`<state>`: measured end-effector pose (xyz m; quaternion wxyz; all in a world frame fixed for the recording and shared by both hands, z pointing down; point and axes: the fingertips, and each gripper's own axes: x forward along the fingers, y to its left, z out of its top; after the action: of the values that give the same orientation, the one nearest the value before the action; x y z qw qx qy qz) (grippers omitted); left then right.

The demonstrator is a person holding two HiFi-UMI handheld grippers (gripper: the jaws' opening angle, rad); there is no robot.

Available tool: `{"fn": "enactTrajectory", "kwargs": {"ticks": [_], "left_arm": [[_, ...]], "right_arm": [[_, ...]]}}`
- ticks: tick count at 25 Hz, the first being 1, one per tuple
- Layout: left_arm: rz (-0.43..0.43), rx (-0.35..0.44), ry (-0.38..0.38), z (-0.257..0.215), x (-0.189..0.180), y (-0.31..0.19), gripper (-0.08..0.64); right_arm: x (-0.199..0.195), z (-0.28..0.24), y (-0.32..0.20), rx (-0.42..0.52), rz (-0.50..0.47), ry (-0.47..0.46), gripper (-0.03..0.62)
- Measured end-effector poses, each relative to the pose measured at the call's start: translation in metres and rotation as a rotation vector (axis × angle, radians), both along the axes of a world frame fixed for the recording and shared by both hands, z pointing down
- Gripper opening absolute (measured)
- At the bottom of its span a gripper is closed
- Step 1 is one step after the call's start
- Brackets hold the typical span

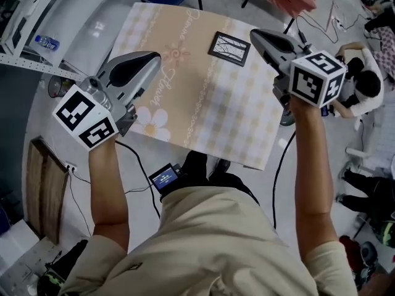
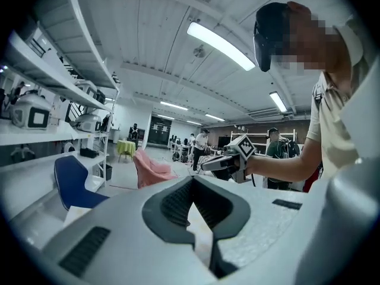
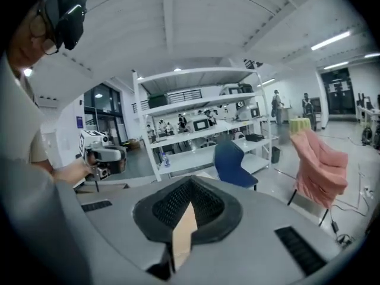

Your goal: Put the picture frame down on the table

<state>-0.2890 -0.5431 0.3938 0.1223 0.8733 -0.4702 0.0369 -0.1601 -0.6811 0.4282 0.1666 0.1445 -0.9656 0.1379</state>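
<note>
Grey workshop flooring surrounds the desk [image 1: 203, 113], which is covered by a beige checked cloth. The picture frame [image 1: 229, 47] lies flat on that cloth, face up, toward the desk's far edge and a little to the right of its middle. Nothing touches it.

Both tools hang above the desk, well apart from each other. The left claw [image 1: 154, 57] is over the desk's left half and the right claw [image 1: 254, 34] is over its far right part, just beside the frame as the head view shows it. Each gripper view shows its jaws pressed together with nothing between them, so both claws are clenched and empty. With the frame down on its back and neither claw on it, the placing looks finished, and I take the raised, clenched claws for a resting pose, not a reach.

As for writing, the cloth carries the cursive word "Flower" [image 1: 168, 79] running along the desk's length, beside a printed white daisy [image 1: 151, 123]. A second, paler script line nearer the far edge is too faint to read. The cubes on the tools (left [image 1: 85, 117], right [image 1: 316, 78]) bear only black-and-white square patterns, no words. I can make out no brand name anywhere.
</note>
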Motion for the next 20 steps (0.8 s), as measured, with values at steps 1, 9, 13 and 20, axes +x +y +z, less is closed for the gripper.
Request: {"fn": "enactTrajectory", "kwargs": {"ticks": [1, 9, 13, 20], "left_arm": [[-0.003, 0.016, -0.017, -0.009, 0.005, 0.006, 0.005], [-0.014, 0.100, -0.091, -0.061, 0.041, 0.053, 0.005], [-0.013, 0.135, -0.117, -0.078, 0.065, 0.077, 0.005], [-0.021, 0.170, -0.142, -0.104, 0.103, 0.115, 0.005]], "right_arm": [[0.003, -0.014, 0.010, 0.016, -0.024, -0.011, 0.003], [0.028, -0.092, 0.084, 0.095, -0.128, -0.068, 0.003], [0.053, -0.116, 0.114, 0.128, -0.147, -0.099, 0.003], [0.092, -0.145, 0.159, 0.158, -0.177, -0.121, 0.003]]}}
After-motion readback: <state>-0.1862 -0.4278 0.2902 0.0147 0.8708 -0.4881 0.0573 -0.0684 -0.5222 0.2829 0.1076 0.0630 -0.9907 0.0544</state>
